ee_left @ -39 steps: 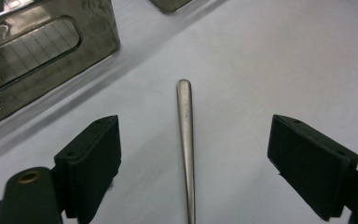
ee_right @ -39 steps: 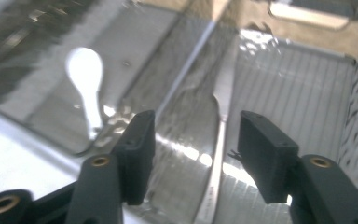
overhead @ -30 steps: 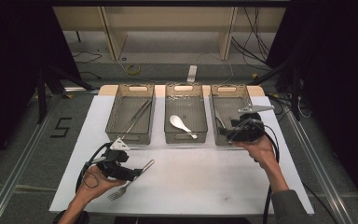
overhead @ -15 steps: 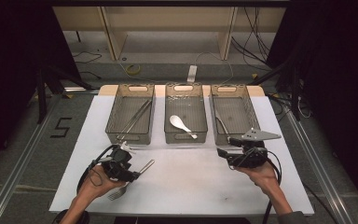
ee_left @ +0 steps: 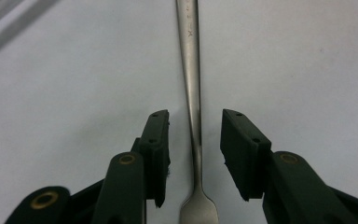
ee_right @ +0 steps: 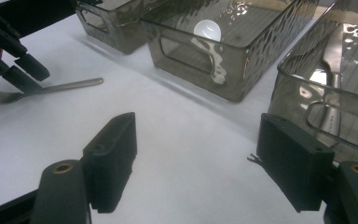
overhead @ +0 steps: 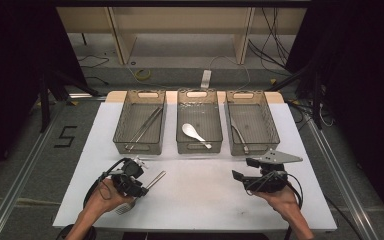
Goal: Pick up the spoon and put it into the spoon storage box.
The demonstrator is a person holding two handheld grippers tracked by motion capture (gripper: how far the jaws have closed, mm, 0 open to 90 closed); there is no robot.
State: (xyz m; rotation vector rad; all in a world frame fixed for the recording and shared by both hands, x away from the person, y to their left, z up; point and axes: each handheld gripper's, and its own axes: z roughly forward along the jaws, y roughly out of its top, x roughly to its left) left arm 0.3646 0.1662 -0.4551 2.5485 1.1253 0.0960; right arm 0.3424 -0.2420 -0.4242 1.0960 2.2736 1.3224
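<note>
Count of items on table (overhead: 195, 200), high view:

- Bins: 3, smoked clear plastic, in a row at the far side: left bin (overhead: 140, 122), middle bin (overhead: 198, 120), right bin (overhead: 252, 120)
- Forks: 1, metal fork (overhead: 147, 186), lying on the white table surface near the left gripper (overhead: 139, 186)
- Spoons: 1, white spoon (overhead: 195, 134), in the middle bin
- Chopsticks: 1 pair of metal chopsticks (overhead: 145, 127), in the left bin; 2 sticks
- Knives: 1, metal knife (overhead: 239, 137), in the right bin
- Grippers: 2, left gripper and right gripper (overhead: 244, 170), 1 per hand, 2 black jaws each
- Hands: 2

Utensils total: 4 kinds, 1 fork, 1 spoon, 1 knife, 1 chopstick pair
</note>
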